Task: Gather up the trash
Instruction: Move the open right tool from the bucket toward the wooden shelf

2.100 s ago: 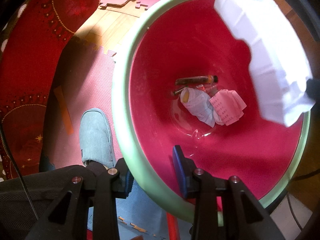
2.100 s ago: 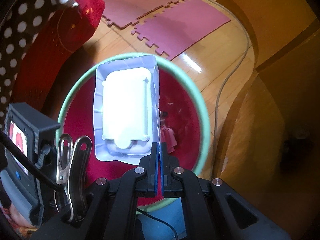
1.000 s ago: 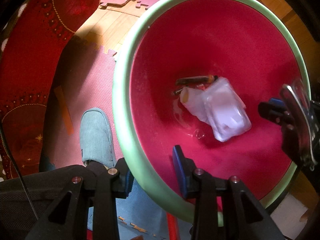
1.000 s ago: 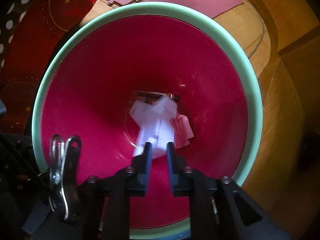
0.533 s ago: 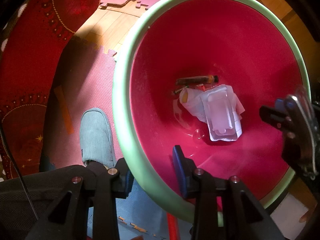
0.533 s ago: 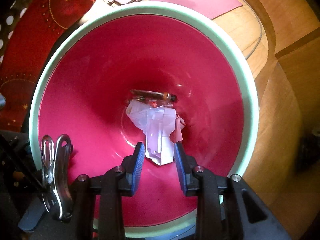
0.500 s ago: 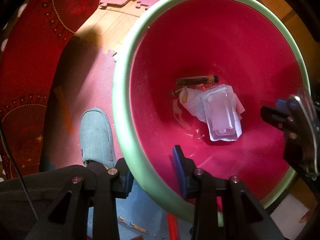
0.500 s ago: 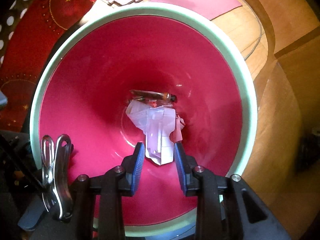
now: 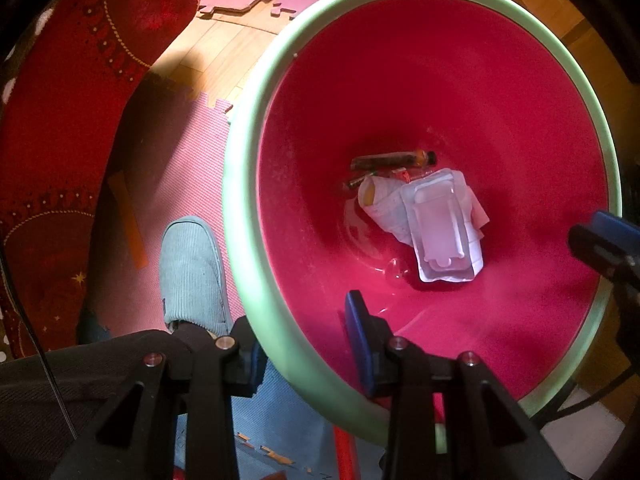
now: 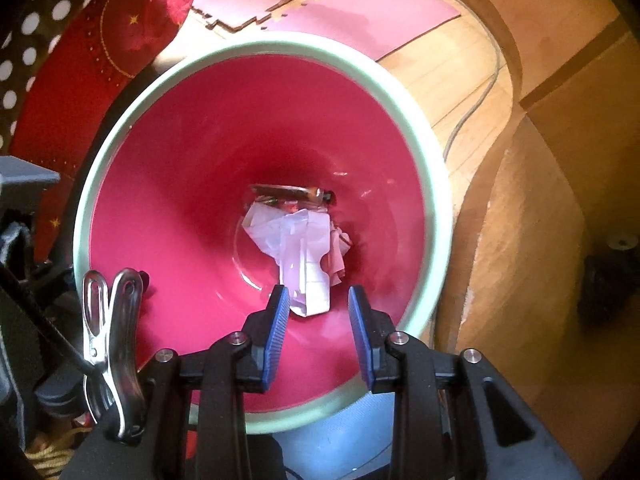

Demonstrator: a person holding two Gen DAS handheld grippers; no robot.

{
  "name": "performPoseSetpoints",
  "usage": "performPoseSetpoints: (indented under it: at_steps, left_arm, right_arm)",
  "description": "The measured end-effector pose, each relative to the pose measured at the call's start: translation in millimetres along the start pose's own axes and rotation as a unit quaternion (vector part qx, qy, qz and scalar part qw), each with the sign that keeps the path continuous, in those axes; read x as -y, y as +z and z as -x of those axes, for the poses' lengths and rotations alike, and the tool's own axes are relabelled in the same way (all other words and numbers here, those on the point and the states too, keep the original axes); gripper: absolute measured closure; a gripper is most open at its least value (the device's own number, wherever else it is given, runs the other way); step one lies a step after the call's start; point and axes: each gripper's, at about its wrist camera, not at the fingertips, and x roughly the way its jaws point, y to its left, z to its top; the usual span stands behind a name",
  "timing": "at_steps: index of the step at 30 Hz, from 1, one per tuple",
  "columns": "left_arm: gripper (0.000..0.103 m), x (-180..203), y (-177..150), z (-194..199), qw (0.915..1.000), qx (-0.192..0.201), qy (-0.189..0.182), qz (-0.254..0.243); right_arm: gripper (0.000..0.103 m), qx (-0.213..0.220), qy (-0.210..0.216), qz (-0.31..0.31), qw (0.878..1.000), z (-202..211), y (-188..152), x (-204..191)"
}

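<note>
Left gripper (image 9: 304,340) clenches bin (image 9: 240,184) rim at 6 o'clock; right gripper (image 10: 318,328) released, empty, over tray (image 10: 304,256).

Warm sidelight, glare on floor (image 10: 432,64) — fisheye edges dark, soft.

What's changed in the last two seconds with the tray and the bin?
The right hand-held gripper let go of the white plastic tray, which dropped onto the trash inside the red bin; its jaws now stand open and empty. The left hand-held gripper stays clamped on the rim.
</note>
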Motion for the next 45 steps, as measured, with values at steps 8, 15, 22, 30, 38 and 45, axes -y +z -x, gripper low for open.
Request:
performPoseSetpoints:
  at_steps: [8, 15, 22, 30, 38, 45]
  left_arm:
    - [0.067, 0, -1, 0, 1.0, 0.001, -0.001, 0.0]
    - [0.067, 1, -1, 0, 1.0, 0.001, -0.001, 0.0]
    - [0.067, 1, -2, 0, 1.0, 0.002, -0.001, -0.001]
    - [0.067, 1, -1, 1, 1.0, 0.003, 0.001, -0.001]
    - [0.067, 1, -1, 2, 1.0, 0.004, 0.001, -0.001]
    - [0.067, 1, -1, 2, 1.0, 0.004, 0.001, -0.001]
  right_arm:
    - [0.071, 0.02, -0.014, -0.016, 1.0, 22, -7, 12]
    - [0.071, 0.025, -0.016, -0.031, 0.999, 27, -15, 17]
    - [0.071, 0.034, -0.017, -0.038, 0.999, 40, -18, 19]
    - [0.071, 0.06, -0.023, -0.047, 0.997, 71, -25, 21]
    - [0.071, 0.082, -0.027, -0.047, 0.995, 99, -29, 17]
    - [0.071, 0.091, -0.032, -0.047, 0.994, 113, -32, 15]
